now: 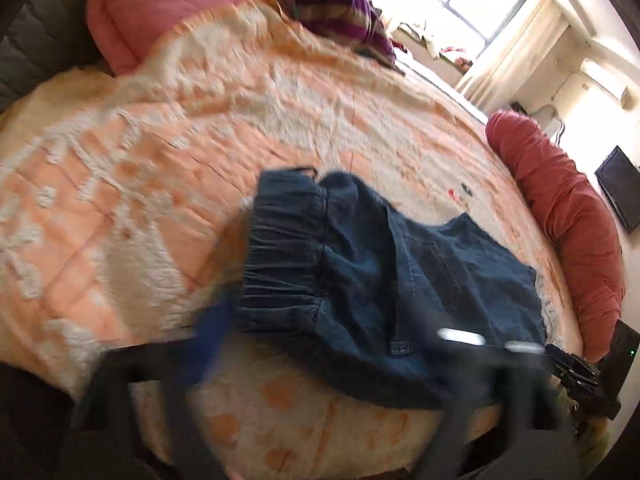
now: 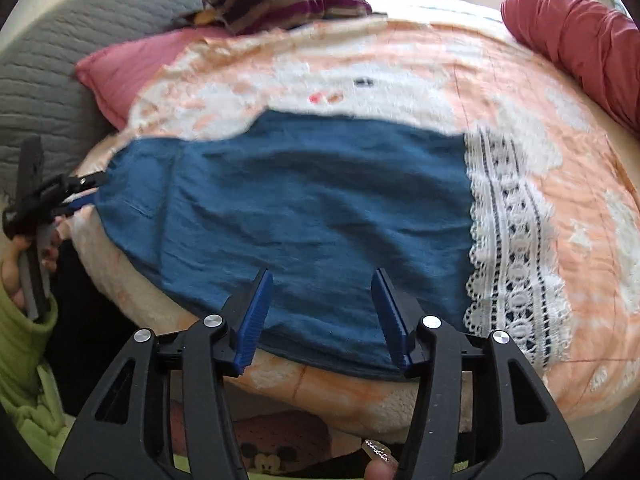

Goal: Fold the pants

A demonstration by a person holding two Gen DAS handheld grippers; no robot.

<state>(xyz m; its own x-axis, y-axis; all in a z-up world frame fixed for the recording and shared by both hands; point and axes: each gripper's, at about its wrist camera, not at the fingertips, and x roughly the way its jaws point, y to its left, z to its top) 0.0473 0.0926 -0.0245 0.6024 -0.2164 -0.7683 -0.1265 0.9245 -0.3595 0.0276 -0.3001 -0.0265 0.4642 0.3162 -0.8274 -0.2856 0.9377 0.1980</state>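
Blue denim pants point(image 2: 304, 208) with a white lace hem point(image 2: 512, 248) lie folded flat on the peach and white bedspread point(image 2: 580, 208). In the left wrist view the pants point(image 1: 380, 264) show their gathered waistband point(image 1: 284, 248). My right gripper point(image 2: 322, 312) is open, its blue pads point(image 2: 256, 320) just above the near edge of the pants, holding nothing. My left gripper point(image 2: 86, 190) appears in the right wrist view at the waistband end, fingers close together at the cloth edge. In its own view the left gripper point(image 1: 320, 344) is heavily blurred.
A pink pillow point(image 1: 152, 8) and a striped purple cloth point(image 1: 336, 8) lie at the bed's far side. A red bolster point(image 1: 568, 216) runs along the right edge. A grey quilted headboard point(image 2: 60, 64) stands at left. The right gripper point(image 1: 576, 372) shows at lower right.
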